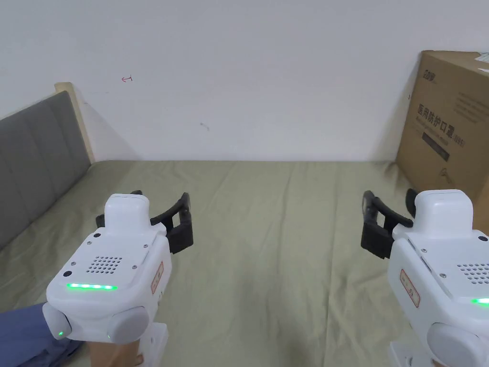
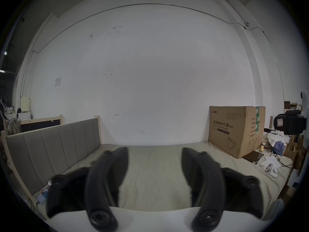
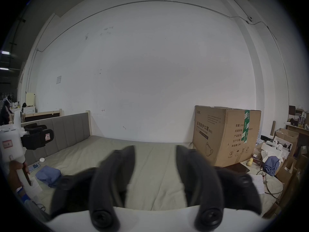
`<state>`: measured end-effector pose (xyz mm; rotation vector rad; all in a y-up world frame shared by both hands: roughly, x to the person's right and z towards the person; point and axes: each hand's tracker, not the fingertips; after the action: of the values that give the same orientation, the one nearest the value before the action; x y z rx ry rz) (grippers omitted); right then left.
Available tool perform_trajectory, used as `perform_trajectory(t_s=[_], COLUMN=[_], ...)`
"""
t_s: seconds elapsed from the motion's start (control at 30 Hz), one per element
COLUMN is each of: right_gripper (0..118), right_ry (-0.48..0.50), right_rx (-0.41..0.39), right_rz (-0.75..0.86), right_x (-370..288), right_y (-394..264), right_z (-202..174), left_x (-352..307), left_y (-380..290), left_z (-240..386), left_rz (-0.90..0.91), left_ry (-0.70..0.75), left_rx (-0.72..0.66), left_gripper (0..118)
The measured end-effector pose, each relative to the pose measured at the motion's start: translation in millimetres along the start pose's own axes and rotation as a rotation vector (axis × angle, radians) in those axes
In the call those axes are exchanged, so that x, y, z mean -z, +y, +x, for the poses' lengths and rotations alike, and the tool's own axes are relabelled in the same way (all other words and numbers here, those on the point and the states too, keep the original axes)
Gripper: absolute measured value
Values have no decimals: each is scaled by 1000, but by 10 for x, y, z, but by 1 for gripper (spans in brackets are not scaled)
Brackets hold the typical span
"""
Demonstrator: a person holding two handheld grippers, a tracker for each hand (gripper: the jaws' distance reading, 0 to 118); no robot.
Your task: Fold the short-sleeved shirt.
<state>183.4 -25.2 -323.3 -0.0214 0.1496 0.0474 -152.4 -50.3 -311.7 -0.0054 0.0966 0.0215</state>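
While both the left gripper (image 1: 164, 212) and the right gripper (image 1: 389, 210) are hovering with fingers apart over the bed (image 1: 286, 267), the crumpled blue shirt (image 3: 48, 175) is lying near its left edge, so reaching there first looks wise.

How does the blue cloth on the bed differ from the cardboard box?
The blue cloth is soft and lies crumpled low at the bed's left side, near the left gripper; the cardboard box is rigid, brown, stands tall at the right, near the right gripper. Both rest on the olive bedsheet.
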Motion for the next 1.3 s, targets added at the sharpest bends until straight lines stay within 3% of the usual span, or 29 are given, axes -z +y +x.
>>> perform_trajectory(t_s=[0.03, 0.1, 0.17, 1.3], right_gripper=[80, 108, 118, 118], right_ry=[0, -5, -7, -12], right_rx=[1, 10, 19, 21], right_rz=[4, -1, 7, 37], right_x=[8, 20, 20, -33], right_y=[-3, -12, -21, 46], right_z=[1, 3, 6, -42], left_x=[-3, -13, -19, -80], left_y=[4, 10, 12, 30], left_z=[7, 8, 16, -7], left_rz=[2, 20, 30, 40], left_ry=[4, 4, 16, 53], left_rx=[7, 22, 27, 29], left_gripper=[83, 87, 87, 87])
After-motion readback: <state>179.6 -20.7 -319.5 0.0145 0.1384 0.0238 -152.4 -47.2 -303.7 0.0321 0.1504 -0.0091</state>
